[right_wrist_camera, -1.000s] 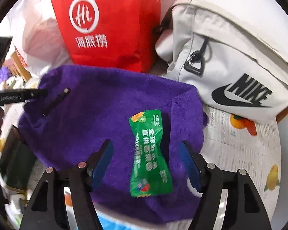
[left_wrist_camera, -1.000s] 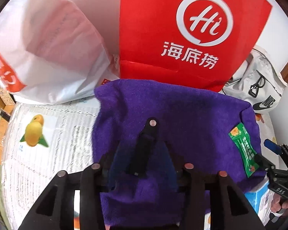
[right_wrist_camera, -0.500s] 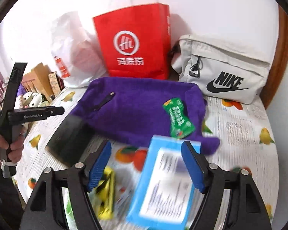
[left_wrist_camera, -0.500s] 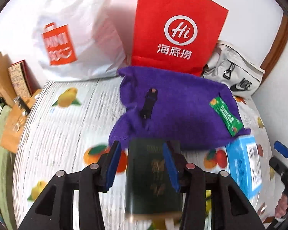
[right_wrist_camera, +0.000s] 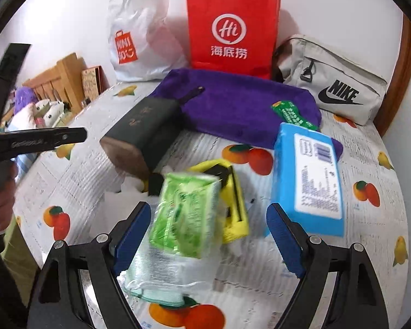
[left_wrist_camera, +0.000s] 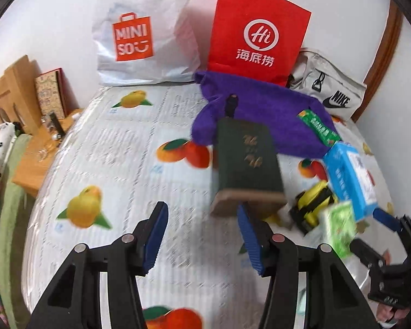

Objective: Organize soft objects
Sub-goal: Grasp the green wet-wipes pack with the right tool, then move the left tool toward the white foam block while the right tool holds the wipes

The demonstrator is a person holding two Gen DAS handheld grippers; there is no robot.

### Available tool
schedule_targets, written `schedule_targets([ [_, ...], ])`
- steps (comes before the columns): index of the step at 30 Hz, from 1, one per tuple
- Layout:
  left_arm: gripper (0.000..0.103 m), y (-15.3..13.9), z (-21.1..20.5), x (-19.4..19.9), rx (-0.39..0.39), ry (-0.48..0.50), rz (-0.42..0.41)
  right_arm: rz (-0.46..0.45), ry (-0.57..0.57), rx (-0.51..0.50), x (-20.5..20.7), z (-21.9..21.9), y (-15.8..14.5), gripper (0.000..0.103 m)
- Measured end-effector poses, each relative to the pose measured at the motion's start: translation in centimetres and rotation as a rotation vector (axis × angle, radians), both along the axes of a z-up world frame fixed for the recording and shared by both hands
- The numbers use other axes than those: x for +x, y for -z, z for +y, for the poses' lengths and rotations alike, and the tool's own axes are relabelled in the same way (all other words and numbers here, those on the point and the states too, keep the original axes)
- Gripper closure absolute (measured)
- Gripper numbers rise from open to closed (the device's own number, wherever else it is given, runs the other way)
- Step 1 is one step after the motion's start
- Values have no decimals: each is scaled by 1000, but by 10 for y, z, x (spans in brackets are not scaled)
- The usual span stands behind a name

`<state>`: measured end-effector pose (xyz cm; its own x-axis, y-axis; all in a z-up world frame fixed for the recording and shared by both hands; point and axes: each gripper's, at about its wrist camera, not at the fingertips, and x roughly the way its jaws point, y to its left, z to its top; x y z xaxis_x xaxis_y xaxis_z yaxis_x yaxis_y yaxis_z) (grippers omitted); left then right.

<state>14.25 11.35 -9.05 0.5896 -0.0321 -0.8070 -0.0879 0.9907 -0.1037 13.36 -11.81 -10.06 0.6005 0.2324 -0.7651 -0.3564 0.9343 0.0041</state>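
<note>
A purple towel (left_wrist_camera: 260, 115) (right_wrist_camera: 233, 104) lies spread at the back of the table, with a green sachet (left_wrist_camera: 317, 126) (right_wrist_camera: 290, 115) on its right end. A dark green box (left_wrist_camera: 246, 159) (right_wrist_camera: 148, 134) rests against its front edge. My left gripper (left_wrist_camera: 202, 235) hovers over bare tablecloth, its jaws opening with nothing between them. My right gripper (right_wrist_camera: 208, 235) is also opening. In the right wrist view a green tissue pack (right_wrist_camera: 189, 213) (left_wrist_camera: 339, 224) lies below and between its fingers, and the pads do not press it.
A blue pack (right_wrist_camera: 309, 181), a yellow-and-black item (right_wrist_camera: 233, 192) and a clear wrapped pack (right_wrist_camera: 167, 274) crowd the near right. A white Miniso bag (left_wrist_camera: 139, 35), red paper bag (left_wrist_camera: 257, 33) and grey Nike bag (left_wrist_camera: 328, 93) line the wall. A wooden rack (left_wrist_camera: 11, 93) stands left.
Both grippers have drawn back from over the purple towel toward the table's near side, and the box, blue pack and tissue packs have come into view. Both pairs of jaws stand wider.
</note>
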Motion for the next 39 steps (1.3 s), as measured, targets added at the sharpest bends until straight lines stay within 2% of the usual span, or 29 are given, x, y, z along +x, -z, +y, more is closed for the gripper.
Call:
schedule_targets([
  [9, 51, 18, 10, -45, -40, -18, 10, -54, 48, -133, 3, 28, 24, 17],
  [10, 51, 20, 9, -47, -45, -15, 12, -60, 51, -151, 4, 30, 26, 21],
  [11, 51, 22, 8, -49, -47, -14, 16, -67, 40, -162, 4, 32, 29, 33],
  [13, 51, 25, 6, -52, -49, -9, 24, -66, 21, -141, 3, 31, 29, 50],
  [15, 51, 26, 2, -54, -47, 0, 26, -63, 14, -115, 0, 28, 24, 50],
  [19, 51, 25, -8, -57, -49, 31, 21, -117, -9, -51, -14, 21, 2, 50],
  [25, 49, 28, -32, -58, -59, 115, 25, -176, 15, 14, -36, -8, -23, 50],
  [34, 37, 52, -65, -64, -53, 234, 65, -144, 69, -5, -65, -61, -6, 50],
  [36, 36, 56, -72, -66, -25, 260, 62, -128, 90, 0, -69, -74, -1, 50],
  [39, 36, 62, -79, -65, -25, 317, 50, -94, 110, 22, -74, -91, 10, 50],
])
